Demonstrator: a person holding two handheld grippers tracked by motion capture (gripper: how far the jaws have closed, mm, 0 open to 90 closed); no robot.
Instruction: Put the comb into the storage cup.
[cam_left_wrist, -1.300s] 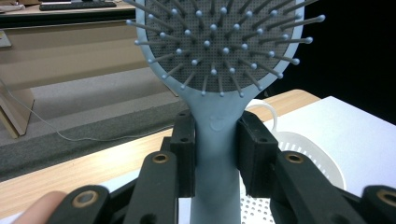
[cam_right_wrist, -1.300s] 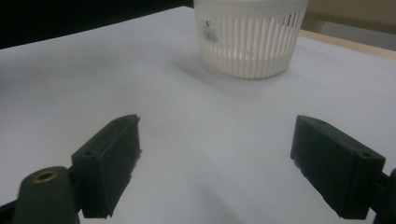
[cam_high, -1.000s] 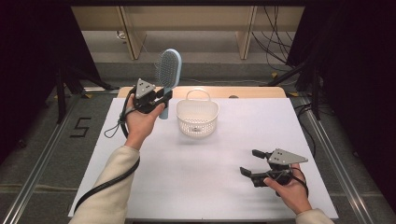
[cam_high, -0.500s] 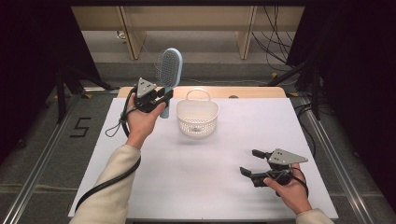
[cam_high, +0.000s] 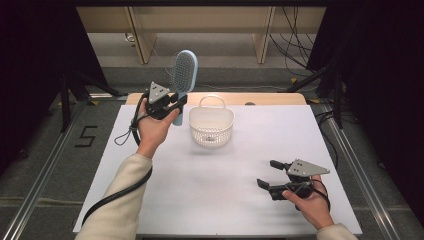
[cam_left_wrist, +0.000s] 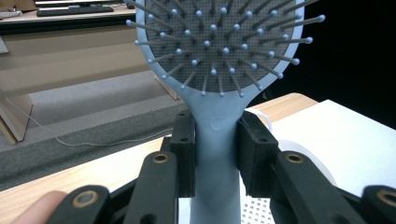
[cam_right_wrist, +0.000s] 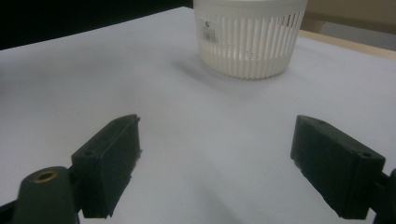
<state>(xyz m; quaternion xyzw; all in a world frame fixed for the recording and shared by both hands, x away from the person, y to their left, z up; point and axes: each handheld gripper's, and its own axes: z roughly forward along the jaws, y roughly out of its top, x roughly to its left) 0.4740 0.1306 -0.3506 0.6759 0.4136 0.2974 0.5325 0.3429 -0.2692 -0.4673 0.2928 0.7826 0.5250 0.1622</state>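
Blue hairbrush (cam_high: 184, 75) pinched upright in our left gripper (cam_high: 172, 102) is lifted, not yet in the basket (cam_high: 211, 125); right gripper (cam_high: 272, 176) jaws spread.

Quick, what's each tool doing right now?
Left tool: closed on the blue hairbrush handle, brush upright.
Right tool: open, holding nothing, above the table.

A white-topped table (cam_high: 230, 190) stands on grey carpet (cam_high: 55, 150), with pale wooden furniture (cam_high: 200, 20) and dark curtains (cam_high: 30, 75) behind.
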